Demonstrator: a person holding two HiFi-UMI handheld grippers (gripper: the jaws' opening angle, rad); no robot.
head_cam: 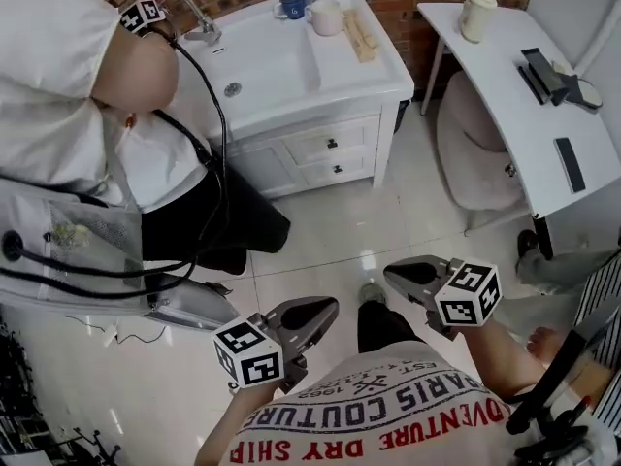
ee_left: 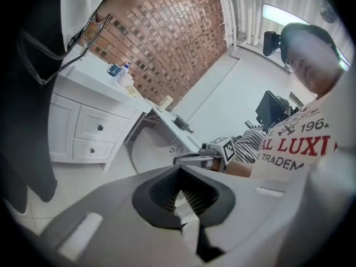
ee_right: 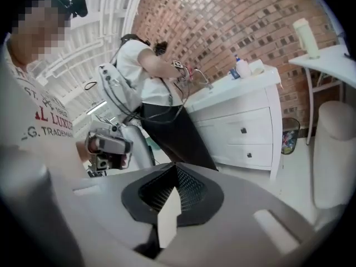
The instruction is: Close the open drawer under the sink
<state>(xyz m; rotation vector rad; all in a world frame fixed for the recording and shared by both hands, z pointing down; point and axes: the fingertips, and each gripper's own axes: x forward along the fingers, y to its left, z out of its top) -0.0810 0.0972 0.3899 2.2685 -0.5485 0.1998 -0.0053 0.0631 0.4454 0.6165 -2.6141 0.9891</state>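
Observation:
The white sink cabinet (head_cam: 388, 90) stands at the far middle of the head view. Its two drawers, upper (head_cam: 330, 145) and lower (head_cam: 337, 170), each carry a dark knob, and both fronts look flush with the cabinet. They also show in the left gripper view (ee_left: 100, 128) and the right gripper view (ee_right: 243, 130). My left gripper (head_cam: 328, 309) and right gripper (head_cam: 390, 273) hang low near my body, well short of the cabinet. Both are shut with nothing between the jaws, as the left gripper (ee_left: 179, 168) and the right gripper (ee_right: 175, 166) show in their own views.
Another person (head_cam: 87, 95) in a white top and black trousers bends over the sink at the cabinet's left, with cables (head_cam: 221, 134) trailing down. Mugs (head_cam: 289, 5) sit on the counter. A white desk (head_cam: 505, 95) and a beige stool (head_cam: 471, 153) stand at the right.

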